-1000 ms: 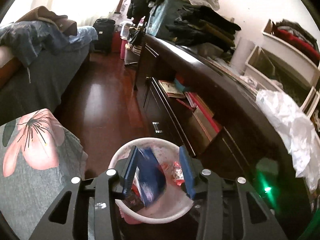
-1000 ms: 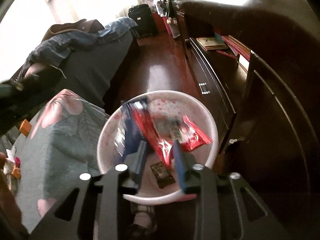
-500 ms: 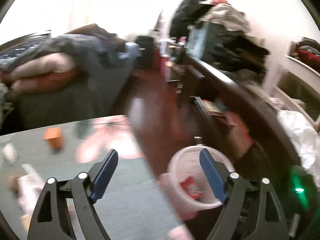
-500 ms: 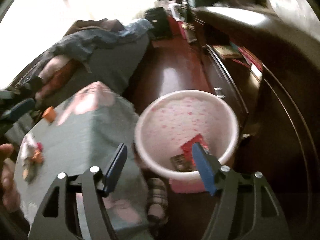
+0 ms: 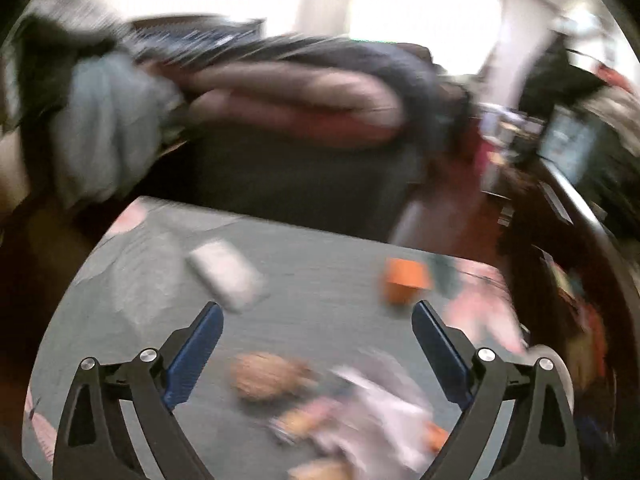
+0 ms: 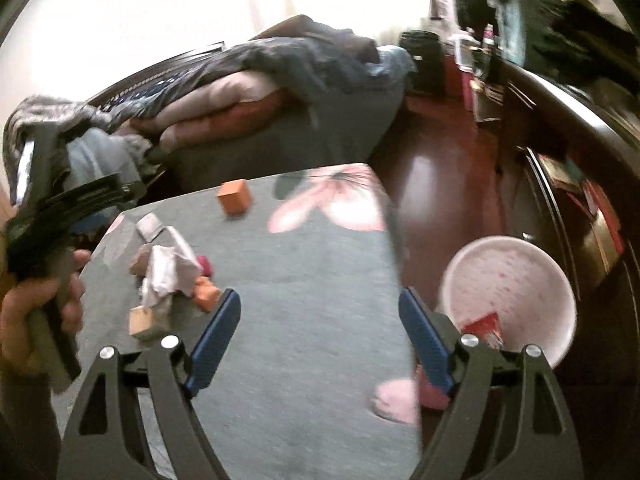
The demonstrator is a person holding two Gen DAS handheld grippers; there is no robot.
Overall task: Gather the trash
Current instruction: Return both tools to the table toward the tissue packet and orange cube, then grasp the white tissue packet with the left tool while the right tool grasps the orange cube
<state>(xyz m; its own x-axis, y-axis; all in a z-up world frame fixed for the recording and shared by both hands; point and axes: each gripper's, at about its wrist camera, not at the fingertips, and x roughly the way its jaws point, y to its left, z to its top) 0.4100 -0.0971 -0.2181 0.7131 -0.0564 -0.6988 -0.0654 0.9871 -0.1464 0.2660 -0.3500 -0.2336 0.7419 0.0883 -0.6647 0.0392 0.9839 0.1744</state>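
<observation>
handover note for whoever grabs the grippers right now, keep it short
Left gripper: open, empty, over the grey floral tablecloth.
Right gripper: open, empty, over the same cloth, beside the round pink plastic bin.
Done: a red wrapper lies in the bin.
Left: crumpled white paper with small wooden and orange blocks around it, a white packet, an orange cube; sort trash from toys.

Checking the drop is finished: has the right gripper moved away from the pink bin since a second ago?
Yes. The right gripper was over the pink bin; now it is open over the grey tablecloth, with the bin off to its right.
</observation>
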